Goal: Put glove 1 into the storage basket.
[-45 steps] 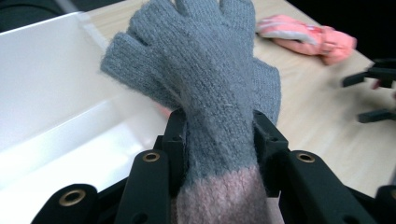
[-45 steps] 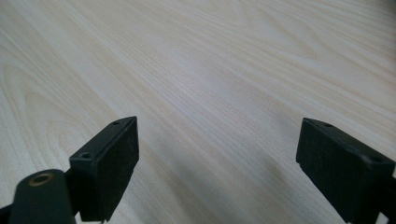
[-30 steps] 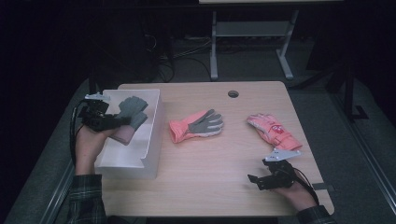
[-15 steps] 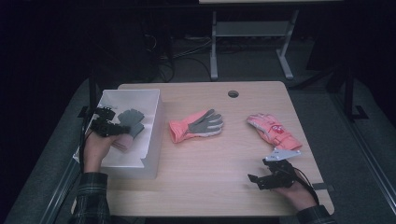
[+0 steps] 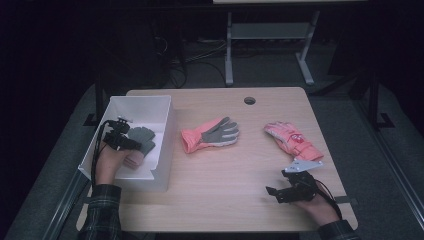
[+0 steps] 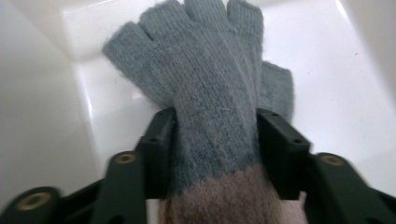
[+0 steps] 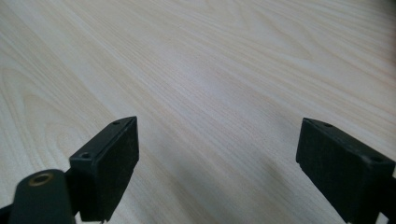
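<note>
One grey knitted fingerless glove with a dusty-pink cuff (image 6: pixel 210 116) lies on the floor of the white rectangular plastic bin (image 5: pixel 165 130), between the jaws of the left gripper (image 5: pixel 131 142). Those jaws have just been opening and now stand beside the wool rather than pinching it, so this glove looks delivered. Two gloves remain on the pale wooden table (image 5: pixel 225 200): an orange one with a grey palm (image 5: pixel 210 135) and a pink padded one (image 5: pixel 292 141). Near the latter, the right gripper (image 5: pixel 280 192) rests with its jaws spread wide and empty.
</note>
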{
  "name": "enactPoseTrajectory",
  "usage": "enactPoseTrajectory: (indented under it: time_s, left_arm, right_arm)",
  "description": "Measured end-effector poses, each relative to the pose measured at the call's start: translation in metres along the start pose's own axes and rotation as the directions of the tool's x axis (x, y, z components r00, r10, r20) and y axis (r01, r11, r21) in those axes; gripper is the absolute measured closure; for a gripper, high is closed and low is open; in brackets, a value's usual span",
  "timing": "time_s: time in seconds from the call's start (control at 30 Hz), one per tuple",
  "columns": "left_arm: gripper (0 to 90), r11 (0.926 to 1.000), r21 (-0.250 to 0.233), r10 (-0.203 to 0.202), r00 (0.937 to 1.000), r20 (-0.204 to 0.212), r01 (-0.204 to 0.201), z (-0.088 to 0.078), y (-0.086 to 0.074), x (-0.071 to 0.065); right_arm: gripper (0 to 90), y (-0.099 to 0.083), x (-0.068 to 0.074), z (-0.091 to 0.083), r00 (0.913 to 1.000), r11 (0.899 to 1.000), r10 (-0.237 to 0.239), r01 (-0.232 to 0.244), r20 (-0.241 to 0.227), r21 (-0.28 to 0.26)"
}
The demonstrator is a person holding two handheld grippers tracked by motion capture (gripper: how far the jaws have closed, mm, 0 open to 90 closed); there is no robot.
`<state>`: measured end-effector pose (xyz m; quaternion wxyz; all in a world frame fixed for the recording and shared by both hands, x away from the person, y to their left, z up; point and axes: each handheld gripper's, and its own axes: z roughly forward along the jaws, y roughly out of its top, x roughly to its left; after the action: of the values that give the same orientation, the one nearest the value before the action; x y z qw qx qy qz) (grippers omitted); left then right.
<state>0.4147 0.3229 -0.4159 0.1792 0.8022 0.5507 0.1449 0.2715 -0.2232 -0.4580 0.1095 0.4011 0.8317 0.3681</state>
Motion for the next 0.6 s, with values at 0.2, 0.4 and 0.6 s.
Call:
enactPoseTrajectory:
  time_s: [0.2, 0.4, 0.6]
  left_arm:
    - [30.0, 0.9999, -0.010, 0.005, 0.9994, -0.033, -0.005, -0.006, 0.002, -0.003]
    - [20.5, 0.9974, -0.072, -0.004, 0.9997, 0.023, 0.005, -0.025, 0.005, -0.004]
    - [18.2, 0.9900, -0.141, 0.010, 0.9962, 0.087, 0.002, -0.048, 0.007, -0.008]
  right_arm:
    - [13.0, 0.000, 0.000, 0.000, 1.0000, 1.000, -0.003, 0.003, 0.000, -0.001]
    - [13.0, 0.000, 0.000, 0.000, 1.0000, 1.000, -0.001, 0.001, -0.002, 0.005]
    - [13.0, 0.001, 0.001, 0.001, 1.0000, 1.000, -0.001, 0.001, -0.003, 0.003]
